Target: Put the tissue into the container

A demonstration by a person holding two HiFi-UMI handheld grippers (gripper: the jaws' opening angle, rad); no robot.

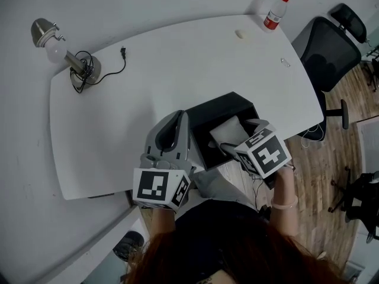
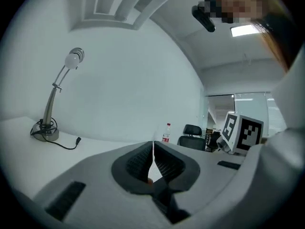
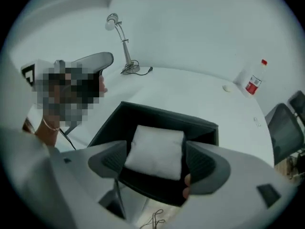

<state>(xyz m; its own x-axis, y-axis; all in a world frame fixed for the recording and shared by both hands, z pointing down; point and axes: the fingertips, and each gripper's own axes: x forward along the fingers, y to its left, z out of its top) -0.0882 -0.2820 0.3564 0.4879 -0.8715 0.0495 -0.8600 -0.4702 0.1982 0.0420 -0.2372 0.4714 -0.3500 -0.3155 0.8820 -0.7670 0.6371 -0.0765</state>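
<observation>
Tissue [image 3: 157,144], white and folded square, sits between the jaws of the right gripper [image 3: 155,162]. Both jaws press its sides, so they stand partly apart with the tissue clamped between them. It hangs over the open top of the black container [image 3: 167,114], roughly centred above the dark interior; can't tell if it touches the bottom.

Head view: container [image 1: 237,101] stands at the near edge of the white table [image 1: 177,64], with the right gripper [image 1: 234,147] reaching in from the near side and the tissue [image 1: 228,130] showing inside the rim. The left gripper [image 1: 179,118] is just beside the container's left wall, pointing away from the person. In the left gripper view the left gripper [image 2: 152,159] has its jaws closed together, only a thin slit between them, nothing held.

Desk lamp [image 1: 59,49] with its cord is at the far left of the table, plastic bottle [image 1: 275,12] with a red cap at the far right corner. Black office chair [image 1: 328,49] is off the table's right side.
</observation>
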